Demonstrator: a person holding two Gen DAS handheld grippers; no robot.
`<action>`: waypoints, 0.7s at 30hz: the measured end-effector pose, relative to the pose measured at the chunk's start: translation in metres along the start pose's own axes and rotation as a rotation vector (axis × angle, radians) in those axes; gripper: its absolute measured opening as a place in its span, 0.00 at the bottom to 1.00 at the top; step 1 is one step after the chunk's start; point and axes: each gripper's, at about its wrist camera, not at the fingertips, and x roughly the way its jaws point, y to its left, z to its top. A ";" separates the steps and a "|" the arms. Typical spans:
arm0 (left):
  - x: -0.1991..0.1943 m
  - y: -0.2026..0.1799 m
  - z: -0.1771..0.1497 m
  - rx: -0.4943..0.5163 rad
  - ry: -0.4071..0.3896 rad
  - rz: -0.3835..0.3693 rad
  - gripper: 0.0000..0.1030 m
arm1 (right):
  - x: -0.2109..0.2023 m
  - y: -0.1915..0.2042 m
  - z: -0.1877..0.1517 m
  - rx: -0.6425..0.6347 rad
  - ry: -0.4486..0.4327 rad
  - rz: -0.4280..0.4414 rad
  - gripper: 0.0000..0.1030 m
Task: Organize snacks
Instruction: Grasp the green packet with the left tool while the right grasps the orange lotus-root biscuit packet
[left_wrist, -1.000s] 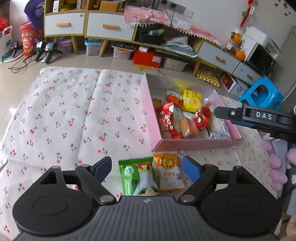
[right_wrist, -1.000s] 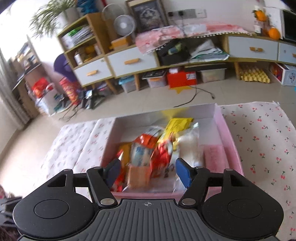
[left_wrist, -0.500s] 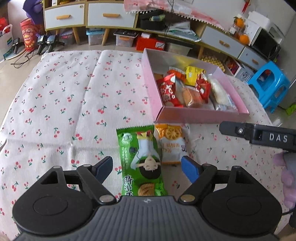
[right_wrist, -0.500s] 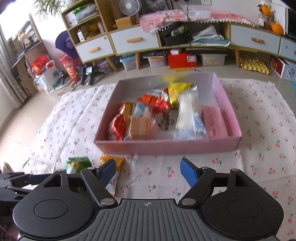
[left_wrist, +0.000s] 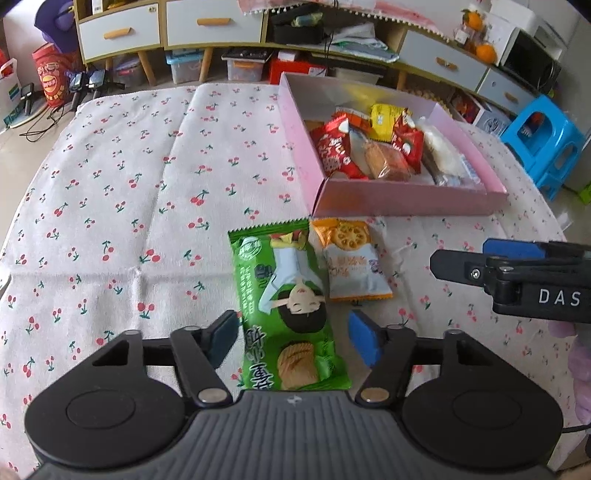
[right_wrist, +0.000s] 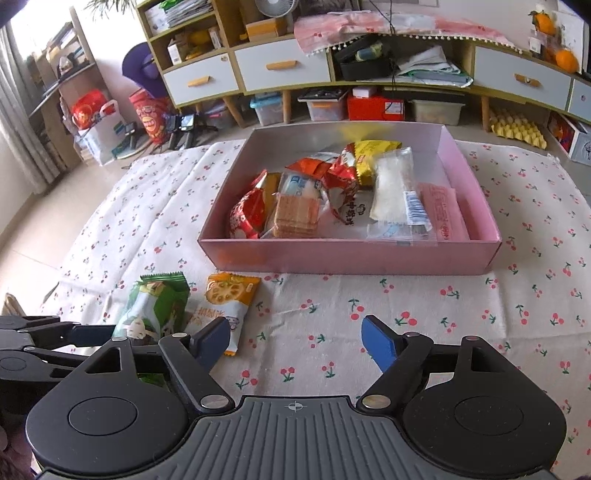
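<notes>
Both wrist views look steeply down, sharing the pink box (left_wrist: 406, 201) (close).

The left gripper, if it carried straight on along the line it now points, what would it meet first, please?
Most likely the green biscuit packet on the cherry-print cloth: it lies between the left gripper's jaws, which have just been closing and look not yet pressed on it.

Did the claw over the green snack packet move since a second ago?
Yes. The left gripper came down toward the green packet. Judged against the pink box, it also drew back. Its jaws have just been closing, the packet between them, not yet pinched.
</notes>
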 end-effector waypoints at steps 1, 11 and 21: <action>0.000 0.001 -0.001 0.000 0.004 0.007 0.50 | 0.001 0.001 0.000 -0.003 0.001 0.003 0.78; -0.011 0.020 -0.003 -0.057 0.004 0.064 0.42 | 0.021 0.028 0.002 -0.032 0.017 0.037 0.78; -0.016 0.047 0.002 -0.148 0.010 0.065 0.42 | 0.045 0.045 0.005 -0.042 0.008 0.058 0.78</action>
